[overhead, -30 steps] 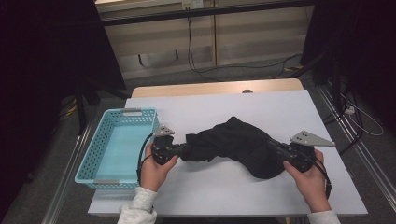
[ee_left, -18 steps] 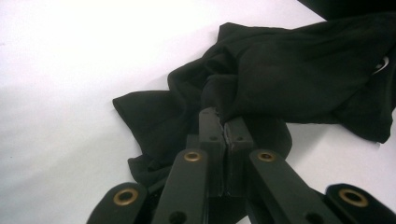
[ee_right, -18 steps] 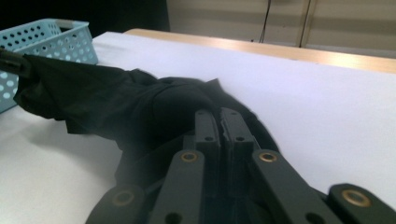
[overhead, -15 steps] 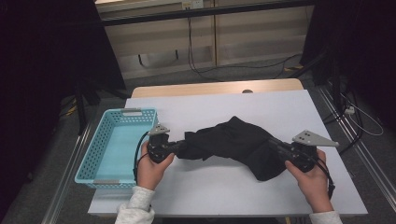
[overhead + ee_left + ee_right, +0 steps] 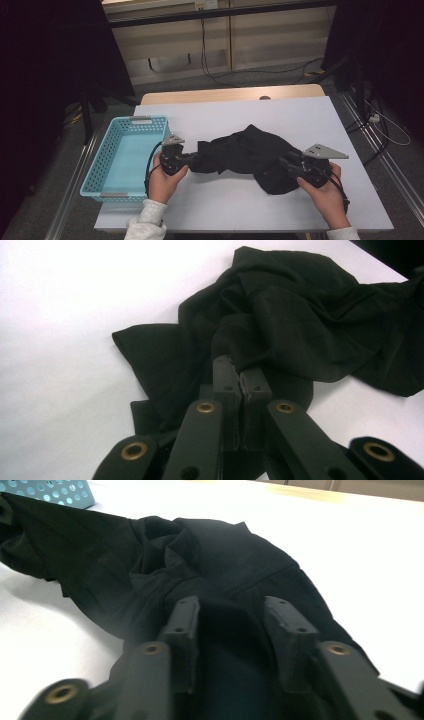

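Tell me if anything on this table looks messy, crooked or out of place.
Only the black garment stands out: it lies crumpled in a heap on the white table beside the blue basket, not spread flat. The left gripper is shut on a fold; the right gripper is open over the cloth.

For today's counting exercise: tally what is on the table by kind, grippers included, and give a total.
Black cloth: 1
Blue basket: 1
Grippers: 2, the left gripper and the right gripper
Total: 4
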Tool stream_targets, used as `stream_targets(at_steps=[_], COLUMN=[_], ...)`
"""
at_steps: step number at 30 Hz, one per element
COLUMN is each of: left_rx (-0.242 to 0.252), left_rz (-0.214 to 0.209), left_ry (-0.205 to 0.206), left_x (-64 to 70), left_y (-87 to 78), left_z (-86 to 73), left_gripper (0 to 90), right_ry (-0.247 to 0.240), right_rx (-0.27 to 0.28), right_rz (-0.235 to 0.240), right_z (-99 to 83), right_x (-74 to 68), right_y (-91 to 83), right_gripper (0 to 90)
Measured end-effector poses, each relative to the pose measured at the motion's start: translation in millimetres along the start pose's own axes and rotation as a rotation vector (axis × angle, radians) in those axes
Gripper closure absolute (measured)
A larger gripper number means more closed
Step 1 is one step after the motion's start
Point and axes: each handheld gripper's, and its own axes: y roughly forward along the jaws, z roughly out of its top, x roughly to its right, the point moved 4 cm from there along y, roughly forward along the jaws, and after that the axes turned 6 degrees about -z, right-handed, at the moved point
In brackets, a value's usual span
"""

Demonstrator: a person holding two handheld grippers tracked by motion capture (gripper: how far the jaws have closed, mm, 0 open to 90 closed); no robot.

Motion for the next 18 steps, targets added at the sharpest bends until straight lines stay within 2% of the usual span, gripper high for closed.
stream_targets(at_steps=[6,7,13,15,18], left_rx=[-0.015,-0.011,0.002,0.002,-0.011], left_rz=[-0.007,-0.009,-0.025,-0.025,-0.05], left_ry=[0.016,0.024,0.086,0.113,0.134], left_x=[2.4,3.9,14.7,19.0,27.3], left_y=[5.6,7.6,23.9,30.2,39.7], left_z=[2.2,3.1,10.6,13.3,17.6], left_gripper=[84.7,81.2,41.4,34.1,28.1], right_ry=[0.013,0.013,0.005,0.001,-0.016], right_rx=[-0.001,-0.001,-0.021,-0.026,-0.041], right_rz=[-0.018,-0.019,-0.026,-0.03,-0.018], right_z=[-3.5,-4.5,-12.8,-15.1,-19.5], right_x=[5.3,6.0,6.4,6.0,1.8], right_y=[-4.2,-4.7,-7.8,-8.9,-10.7], right_gripper=[49.7,48.6,41.7,38.7,36.4])
